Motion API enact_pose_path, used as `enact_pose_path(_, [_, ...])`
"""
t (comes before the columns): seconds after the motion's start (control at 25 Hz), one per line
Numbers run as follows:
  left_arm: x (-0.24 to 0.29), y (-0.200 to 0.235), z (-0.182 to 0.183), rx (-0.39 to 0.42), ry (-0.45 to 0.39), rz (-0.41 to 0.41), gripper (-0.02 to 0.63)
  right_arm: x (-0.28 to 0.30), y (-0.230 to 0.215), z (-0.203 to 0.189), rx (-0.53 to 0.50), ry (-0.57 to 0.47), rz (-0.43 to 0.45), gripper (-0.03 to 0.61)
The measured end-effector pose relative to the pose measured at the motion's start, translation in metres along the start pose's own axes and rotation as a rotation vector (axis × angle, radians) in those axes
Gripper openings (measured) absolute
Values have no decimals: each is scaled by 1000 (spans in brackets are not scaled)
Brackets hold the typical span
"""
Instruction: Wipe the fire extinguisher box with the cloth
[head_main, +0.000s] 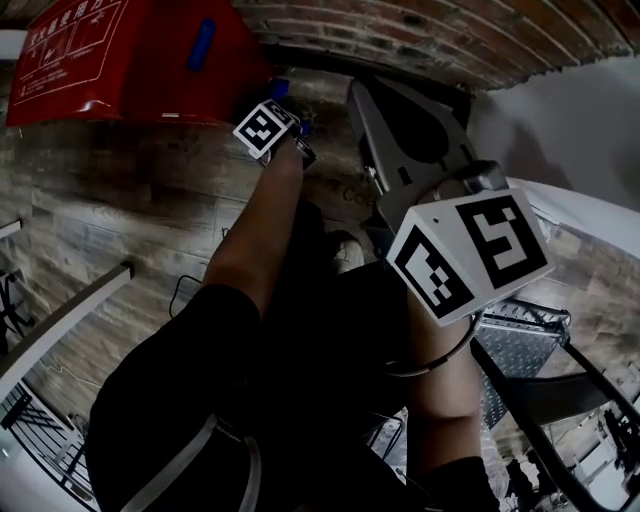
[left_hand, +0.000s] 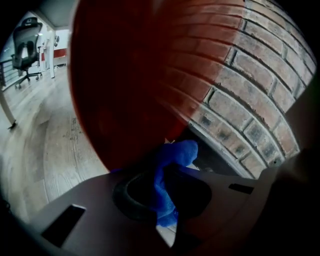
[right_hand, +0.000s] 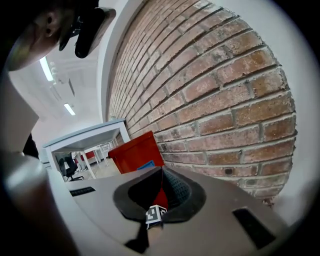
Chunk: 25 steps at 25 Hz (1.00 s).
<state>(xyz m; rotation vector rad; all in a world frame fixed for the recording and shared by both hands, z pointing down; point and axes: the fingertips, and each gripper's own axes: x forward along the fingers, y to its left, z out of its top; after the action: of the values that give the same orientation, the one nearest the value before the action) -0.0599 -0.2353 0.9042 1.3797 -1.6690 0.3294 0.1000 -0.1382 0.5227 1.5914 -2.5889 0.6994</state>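
The red fire extinguisher box (head_main: 130, 60) stands on the wooden floor against the brick wall, at the head view's top left. My left gripper (head_main: 290, 110) reaches out to the box's right end. It is shut on a blue cloth (left_hand: 167, 185) that bunches up between the jaws. In the left gripper view the red box (left_hand: 130, 85) fills the upper middle, very close to the cloth. My right gripper (head_main: 400, 130) hangs back to the right, away from the box, jaws shut with nothing between them. The box (right_hand: 137, 152) shows beyond it in the right gripper view.
A brick wall (left_hand: 250, 85) runs behind the box. A white table (right_hand: 85, 137) and an office chair (left_hand: 27, 45) stand farther off. A metal step ladder (head_main: 525, 340) stands at the head view's lower right. The person's dark trousers fill the lower middle.
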Motion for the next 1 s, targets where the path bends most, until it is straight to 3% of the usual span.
enact_pose_path(0.24, [15, 0, -8, -20, 28, 11, 41, -10, -14, -3, 26, 2, -10, 17])
enact_pose_path(0.4, [3, -25, -16, -60, 35, -62, 41, 0, -21, -9, 15, 21, -11, 17])
enact_pose_path(0.64, [-57, -76, -2, 155, 20, -224, 41, 15, -36, -22, 91, 40, -118, 17])
enact_pose_path(0.8, [-115, -99, 29, 317, -39, -306, 41, 3, -51, -38, 208, 2, -285, 17])
enact_pose_path(0.92, [-169, -109, 42, 411, -66, -378, 41, -8, -37, -43, 187, -52, -391, 17])
enact_pose_path(1.0, [-212, -111, 50, 465, -69, -435, 41, -14, -17, -53, 163, -26, -424, 17])
